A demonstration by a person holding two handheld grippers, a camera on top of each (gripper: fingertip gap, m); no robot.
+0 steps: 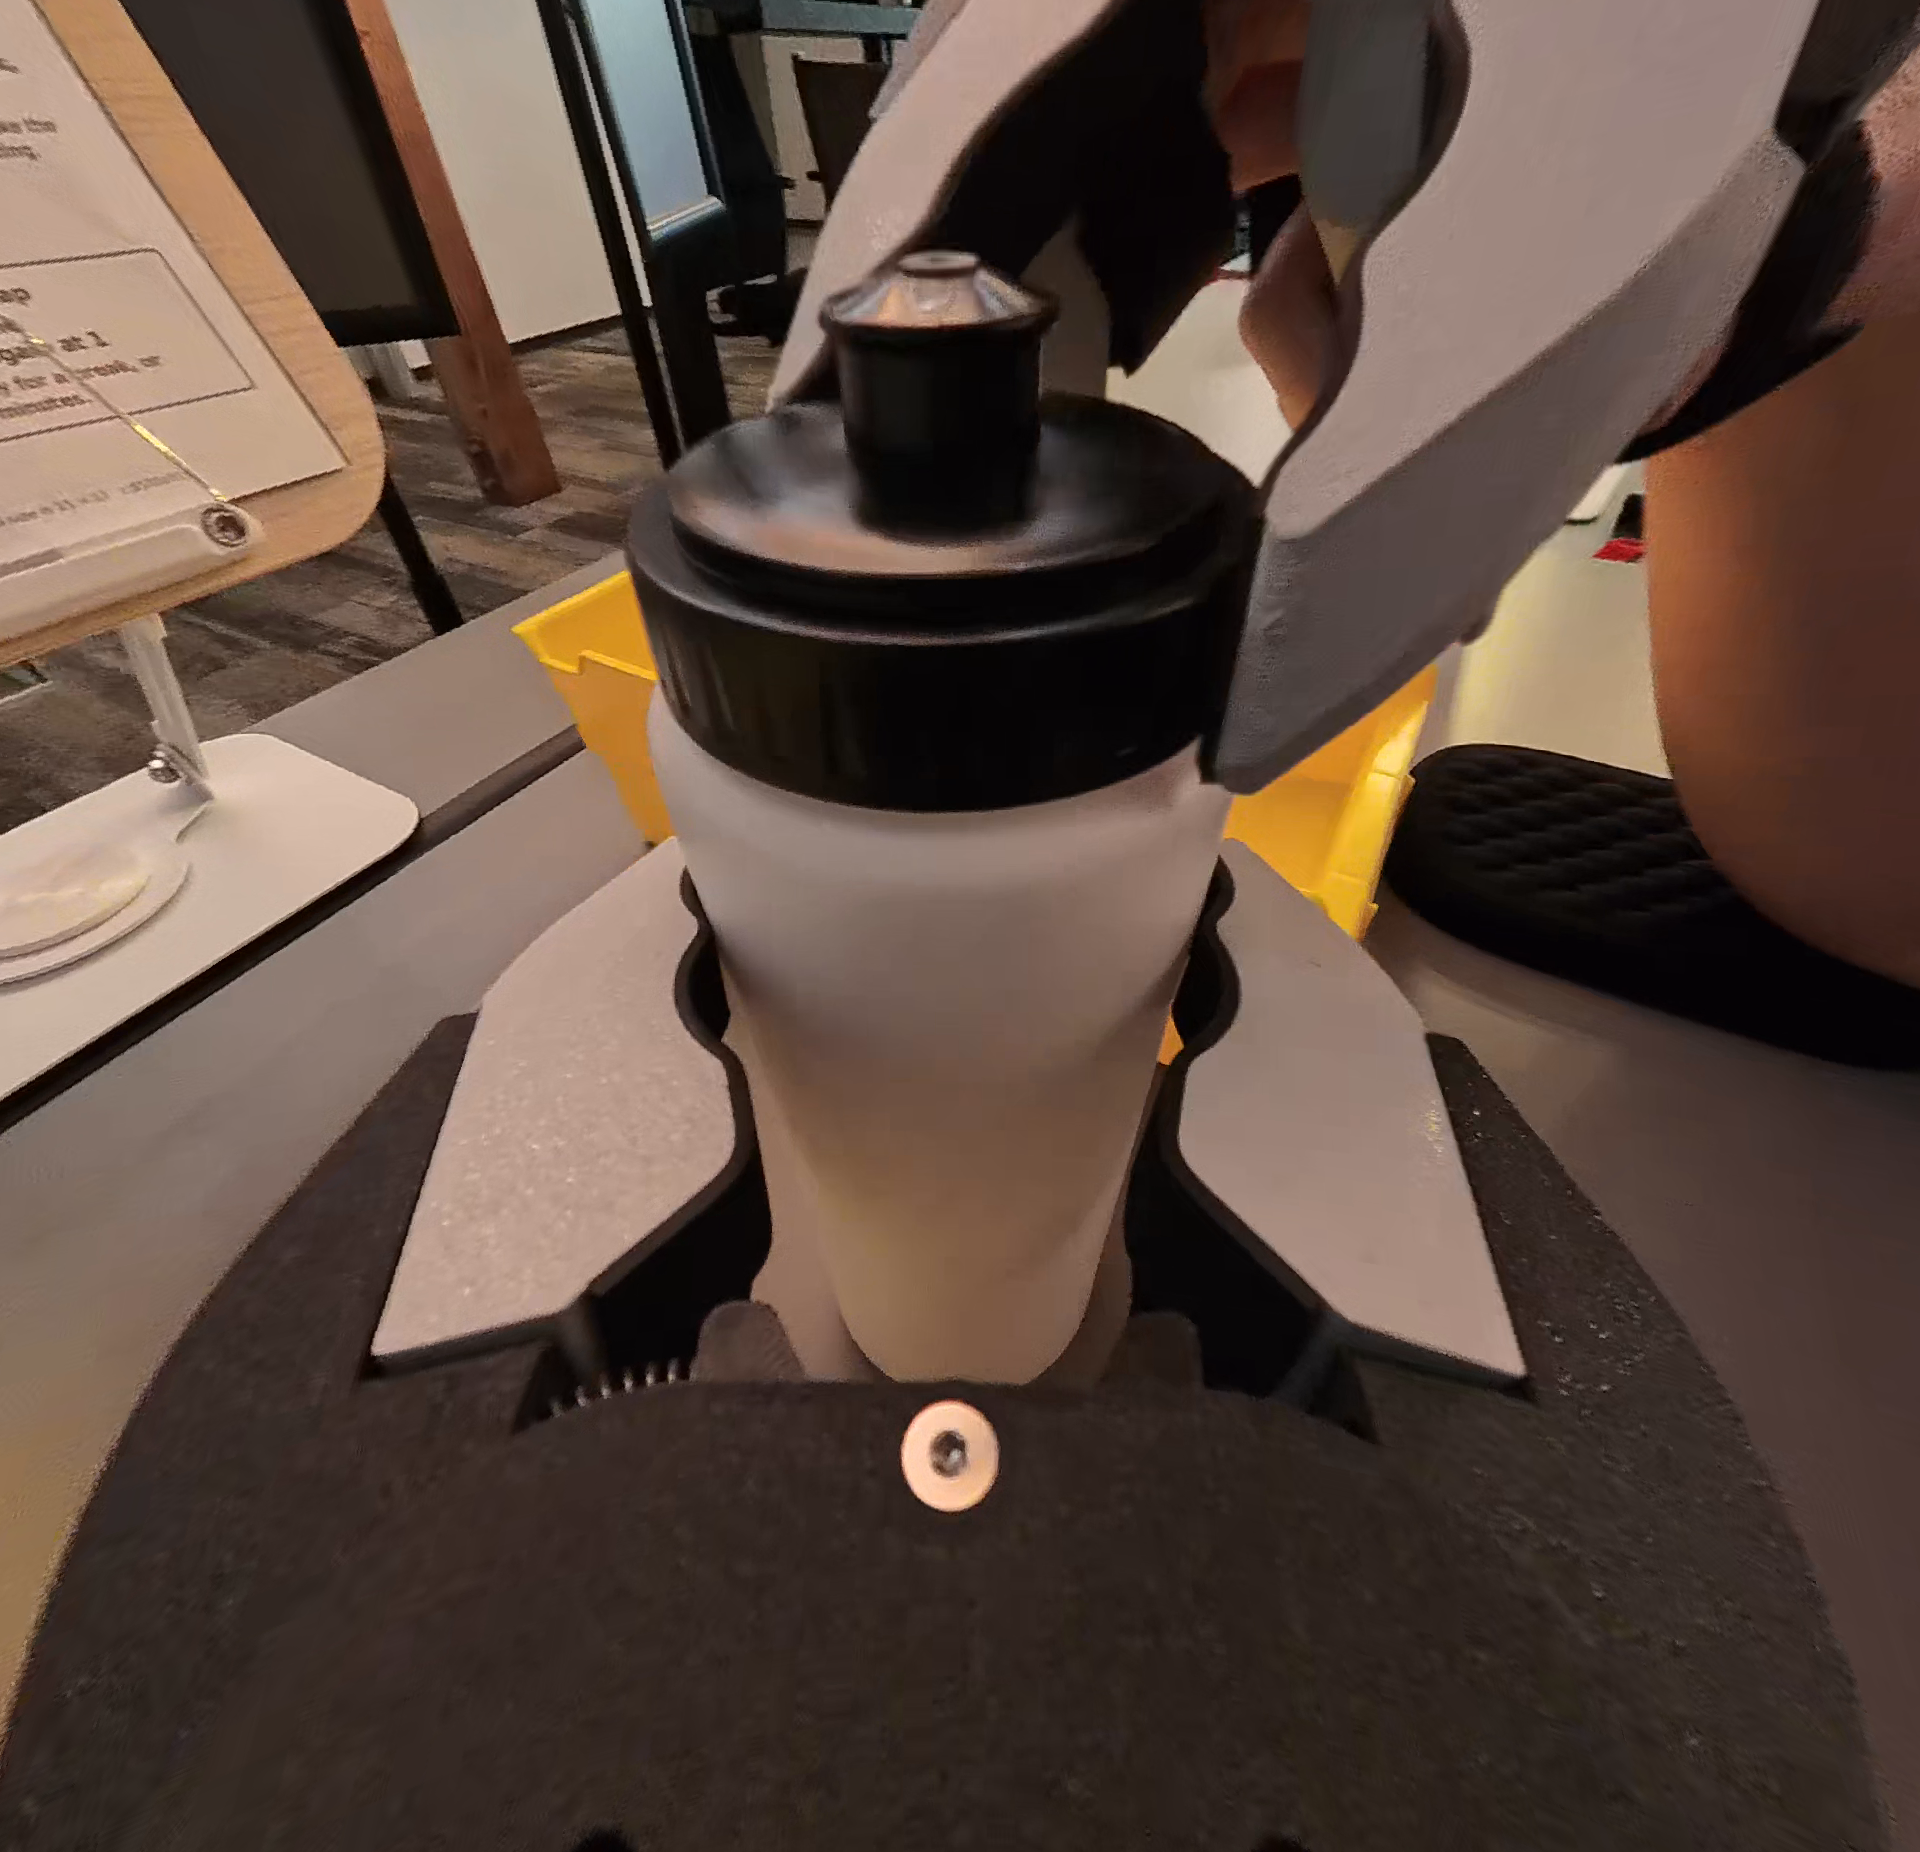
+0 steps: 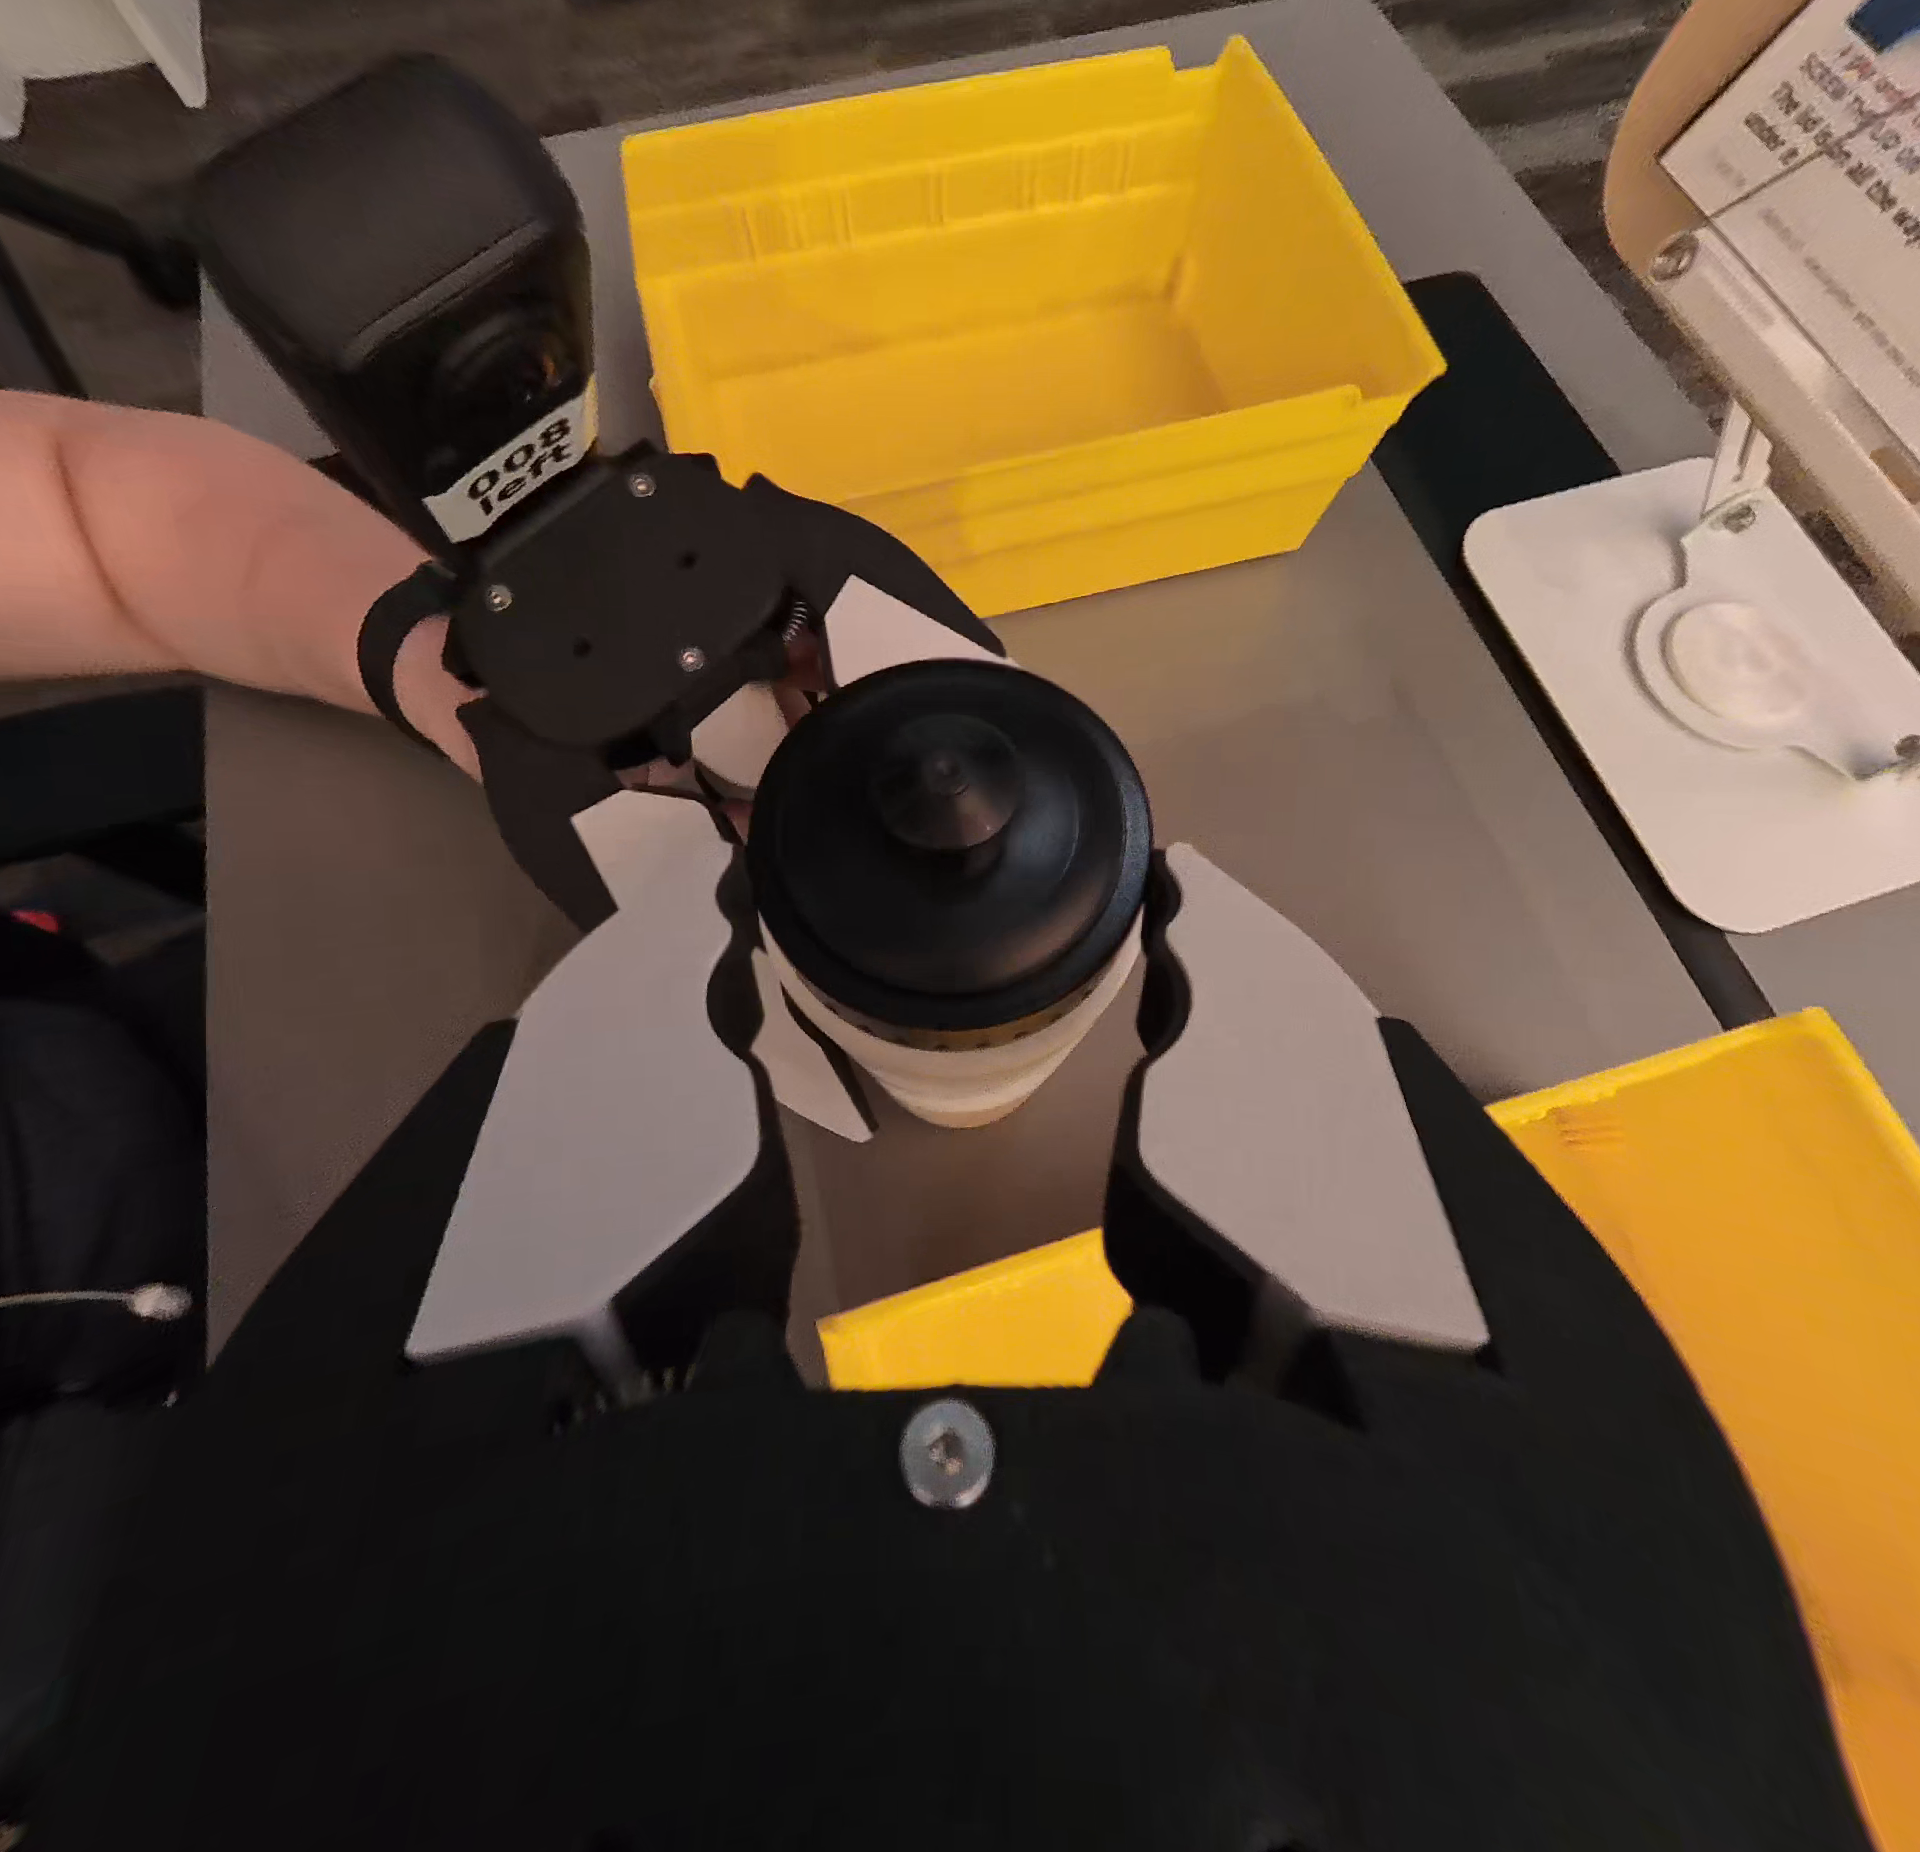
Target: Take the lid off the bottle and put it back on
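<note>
white bottle (image 1: pixel 935 1023) standing up over the grey tabletop (image 2: pixel 1299 659), black lid (image 1: pixel 935 639) on top, looks screwed on or nearly. held round the middle by the left gripper (image 1: pixel 951 992), squeezed snug on its sides. right gripper (image 2: pixel 945 929) up above, fingers (image 1: pixel 1382 555) spread partly, sitting on both sides of the lid, one touching the rim. cannot tell if really pinching yet. yellow bin (image 2: pixel 1039 348) just behind. probably the lid step: next, pinch tight and twist, keeping the bottle steady

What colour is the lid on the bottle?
Black lid on a white bottle, clearest in the left wrist view.
</note>
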